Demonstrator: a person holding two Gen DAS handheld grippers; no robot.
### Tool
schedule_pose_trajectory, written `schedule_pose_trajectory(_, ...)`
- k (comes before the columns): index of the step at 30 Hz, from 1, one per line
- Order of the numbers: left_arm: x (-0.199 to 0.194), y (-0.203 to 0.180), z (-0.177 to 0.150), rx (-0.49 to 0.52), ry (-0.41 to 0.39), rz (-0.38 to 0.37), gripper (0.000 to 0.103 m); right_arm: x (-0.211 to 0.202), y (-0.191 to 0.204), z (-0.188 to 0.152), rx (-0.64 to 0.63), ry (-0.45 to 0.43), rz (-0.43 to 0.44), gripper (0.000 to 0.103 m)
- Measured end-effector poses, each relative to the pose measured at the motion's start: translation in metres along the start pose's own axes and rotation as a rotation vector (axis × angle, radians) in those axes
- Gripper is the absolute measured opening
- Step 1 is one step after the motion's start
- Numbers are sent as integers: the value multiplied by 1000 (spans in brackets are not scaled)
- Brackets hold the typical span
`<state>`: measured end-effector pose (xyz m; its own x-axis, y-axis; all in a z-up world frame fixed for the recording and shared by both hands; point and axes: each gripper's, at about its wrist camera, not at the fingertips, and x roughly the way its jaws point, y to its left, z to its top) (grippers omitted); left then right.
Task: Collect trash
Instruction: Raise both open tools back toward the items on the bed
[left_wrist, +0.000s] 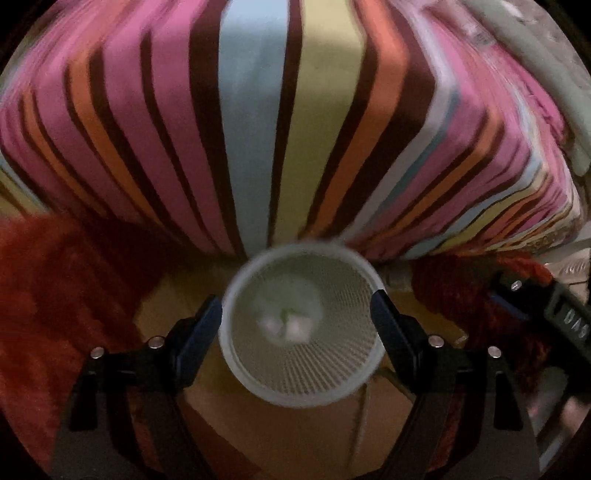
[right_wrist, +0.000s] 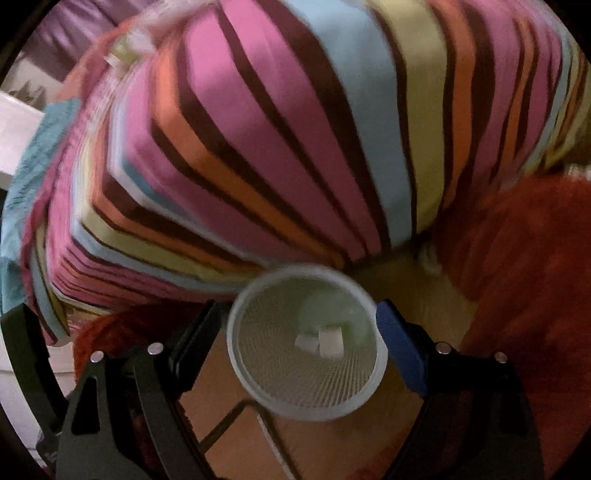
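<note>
Evidently some collecting is already done: two small white crumpled paper scraps (right_wrist: 319, 341) are lying at the bottom of the round pale mesh wastebasket (right_wrist: 258, 384), which is sitting on the wooden floor directly below and between the spread fingers of both tools. The left gripper (left_wrist: 297, 317) is hanging released, grasping nothing, and the right gripper (right_wrist: 301, 321) is likewise standing wide and empty. Beyond the fingertips the striped multicoloured bedspread (left_wrist: 258, 129) is filling the view; no further trash is showing there, though blur is hiding detail.
</note>
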<state>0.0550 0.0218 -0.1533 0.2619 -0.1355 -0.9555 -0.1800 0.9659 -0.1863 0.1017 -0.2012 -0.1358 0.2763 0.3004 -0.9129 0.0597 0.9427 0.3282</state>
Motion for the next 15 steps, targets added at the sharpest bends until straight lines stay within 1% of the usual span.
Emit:
schedule_pose_trajectory(1,-8,-1,2,10,-34,12,80,-7,2,4,-18,-34,-3,82)
schedule_pose_trajectory(4,-32,2,15,29,-140,51,80,-43,12,18,-97,-197,-31,82)
schedule_pose_trajectory(6,-46,4,26,37,-207,64,80,-59,15,29,-119,-268,-35,82)
schedule_pose_trajectory(8,-57,6,37,42,-252,71,80,-70,15,40,-126,-324,-35,82)
schedule_pose_trajectory(11,-68,9,54,47,-295,72,80,-81,14,60,-133,-392,-39,82)
schedule_pose_trajectory(13,-75,10,63,44,-319,67,80,-85,14,72,-147,-417,-33,82)
schedule_pose_trajectory(15,-80,8,73,51,-346,40,80,-87,19,84,-165,-433,-23,82)
